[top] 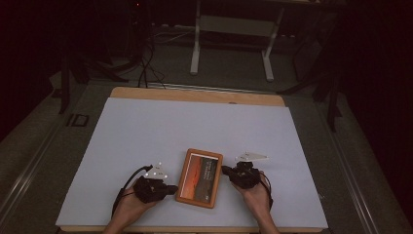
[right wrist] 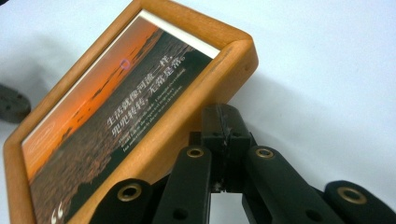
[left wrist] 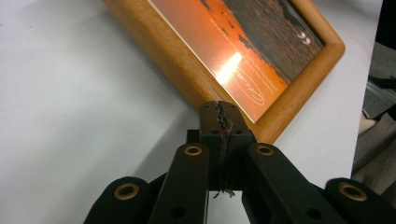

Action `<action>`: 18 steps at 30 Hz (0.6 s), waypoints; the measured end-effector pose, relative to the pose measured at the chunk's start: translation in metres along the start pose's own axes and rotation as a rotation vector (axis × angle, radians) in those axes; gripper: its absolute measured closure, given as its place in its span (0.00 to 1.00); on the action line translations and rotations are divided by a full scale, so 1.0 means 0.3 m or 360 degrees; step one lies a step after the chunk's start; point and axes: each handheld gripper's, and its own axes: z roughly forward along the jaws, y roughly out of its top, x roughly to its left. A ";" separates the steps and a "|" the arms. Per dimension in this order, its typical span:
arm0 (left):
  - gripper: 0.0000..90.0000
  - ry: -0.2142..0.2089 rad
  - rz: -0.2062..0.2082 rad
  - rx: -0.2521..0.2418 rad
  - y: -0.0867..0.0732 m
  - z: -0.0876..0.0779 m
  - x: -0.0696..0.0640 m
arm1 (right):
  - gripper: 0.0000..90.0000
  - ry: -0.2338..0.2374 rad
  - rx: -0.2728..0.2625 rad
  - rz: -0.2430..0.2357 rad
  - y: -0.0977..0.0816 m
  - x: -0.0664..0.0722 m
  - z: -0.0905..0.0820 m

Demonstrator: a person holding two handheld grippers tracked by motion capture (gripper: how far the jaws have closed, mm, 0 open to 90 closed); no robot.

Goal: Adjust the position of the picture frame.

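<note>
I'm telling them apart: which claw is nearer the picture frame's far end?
The right claw, shut, at the picture frame's right edge near its far corner. The left claw sits by the near corner.

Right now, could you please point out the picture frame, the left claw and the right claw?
picture frame [top: 199, 178], high view, on its print.
left claw [top: 173, 188], high view, at its shut tips.
right claw [top: 225, 169], high view, at its shut tips.

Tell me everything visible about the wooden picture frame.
The picture frame has a rounded orange-brown wooden border around a glossy sunset print with white text lines. It lies flat, face up, on the white table cover near the front edge. The shut left gripper and right gripper press against opposite long sides.
</note>
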 end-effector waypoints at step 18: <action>0.99 -0.0058 -0.0008 -0.0065 0.022 0.017 -0.029 | 1.00 -0.0004 0.0047 0.0038 0.045 -0.060 0.029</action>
